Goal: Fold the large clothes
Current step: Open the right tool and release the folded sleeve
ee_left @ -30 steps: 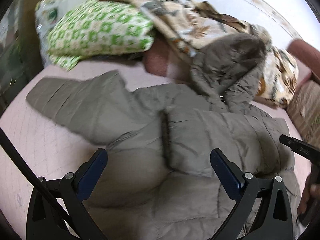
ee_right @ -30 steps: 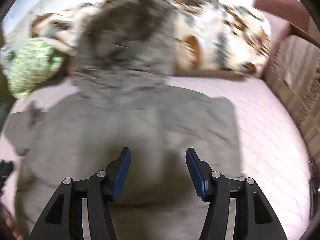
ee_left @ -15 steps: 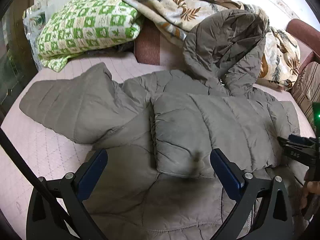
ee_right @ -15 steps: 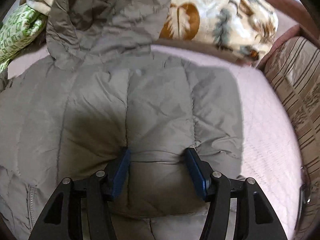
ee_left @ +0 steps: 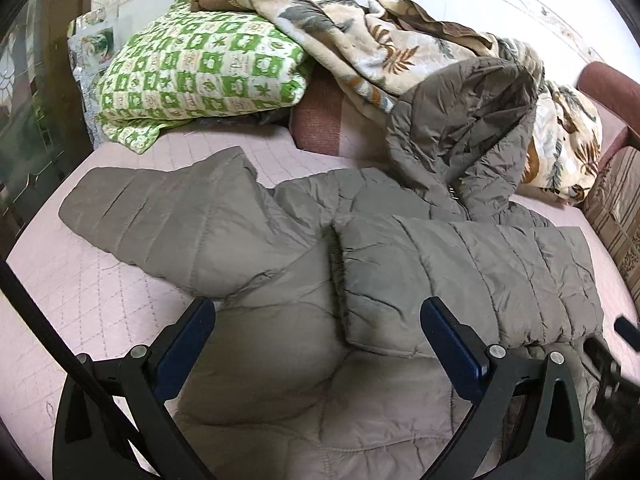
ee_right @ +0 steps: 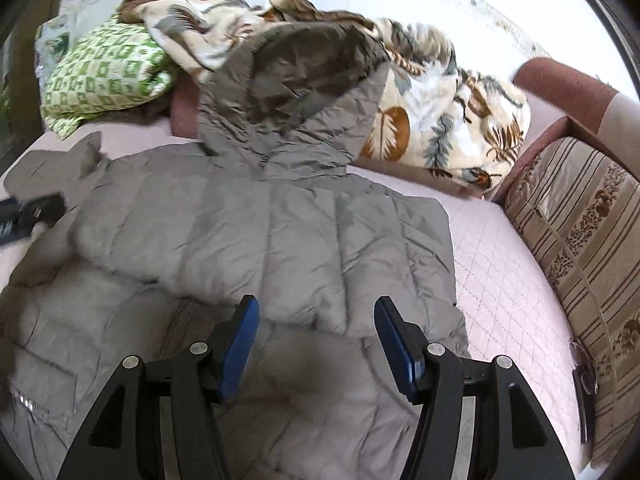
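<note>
1. Bedding first: a pale pink quilted mattress cover (ee_left: 100, 280) spans the bed and serves as the flat folding surface, which is likely why the garment is spread on it rather than on the heap behind.

2. The grey-brown quilted puffer jacket with a hood (ee_left: 304, 344) lies across the middle of the bed, front up. Its right sleeve (ee_left: 460, 276) is folded across the chest, while the left sleeve (ee_left: 168, 220) lies spread outward on the cover, so the fold looks roughly half begun. The hood (ee_left: 468, 120) leans up against the pile at the head of the bed.

3. A cream fleece blanket with a brown leaf print (ee_right: 448, 120) and a green-and-white checked pillow (ee_left: 200, 68) are pushed to the head, probably to free room.

4. A striped brown-and-beige cushion (ee_right: 580, 240) lines the right-hand side.

5. The left tongs (ee_left: 316, 340) hover over the jacket's lower body, jaws wide apart and holding nothing, well placed to reach for the spread sleeve.

6. The right tongs (ee_right: 316, 336) hang above the folded sleeve's lower edge, jaws apart and empty, suggesting the sleeve is already laid down.
</note>
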Demonstrator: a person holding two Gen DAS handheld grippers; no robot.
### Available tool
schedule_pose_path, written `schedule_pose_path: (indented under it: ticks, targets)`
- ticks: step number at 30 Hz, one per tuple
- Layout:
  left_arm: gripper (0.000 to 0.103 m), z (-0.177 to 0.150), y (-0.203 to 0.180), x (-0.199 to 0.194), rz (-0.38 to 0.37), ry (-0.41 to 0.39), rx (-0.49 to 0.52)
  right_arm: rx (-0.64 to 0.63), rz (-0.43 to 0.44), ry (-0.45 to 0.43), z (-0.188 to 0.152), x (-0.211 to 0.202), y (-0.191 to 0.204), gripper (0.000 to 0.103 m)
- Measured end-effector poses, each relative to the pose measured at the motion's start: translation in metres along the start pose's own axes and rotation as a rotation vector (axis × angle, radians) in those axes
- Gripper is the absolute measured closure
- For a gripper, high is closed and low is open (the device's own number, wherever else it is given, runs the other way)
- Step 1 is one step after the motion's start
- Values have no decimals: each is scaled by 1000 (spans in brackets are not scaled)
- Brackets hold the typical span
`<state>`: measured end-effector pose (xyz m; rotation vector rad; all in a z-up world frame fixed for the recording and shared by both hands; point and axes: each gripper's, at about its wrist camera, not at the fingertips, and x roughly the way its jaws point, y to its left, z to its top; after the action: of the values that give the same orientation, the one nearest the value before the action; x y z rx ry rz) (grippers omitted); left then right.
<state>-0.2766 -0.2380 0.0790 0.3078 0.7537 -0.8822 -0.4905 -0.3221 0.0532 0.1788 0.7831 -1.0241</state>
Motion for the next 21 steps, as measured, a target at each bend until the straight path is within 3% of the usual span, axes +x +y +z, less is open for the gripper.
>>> schedule_pose_path:
  ticks: [6, 21]
  targets:
    - [1, 2, 17, 2, 25, 1, -31, -95, 0, -38, -5, -8, 25, 39]
    - [1, -1, 77, 4, 123, 20, -131, -125, 11, -66, -4, -16, 35, 39]
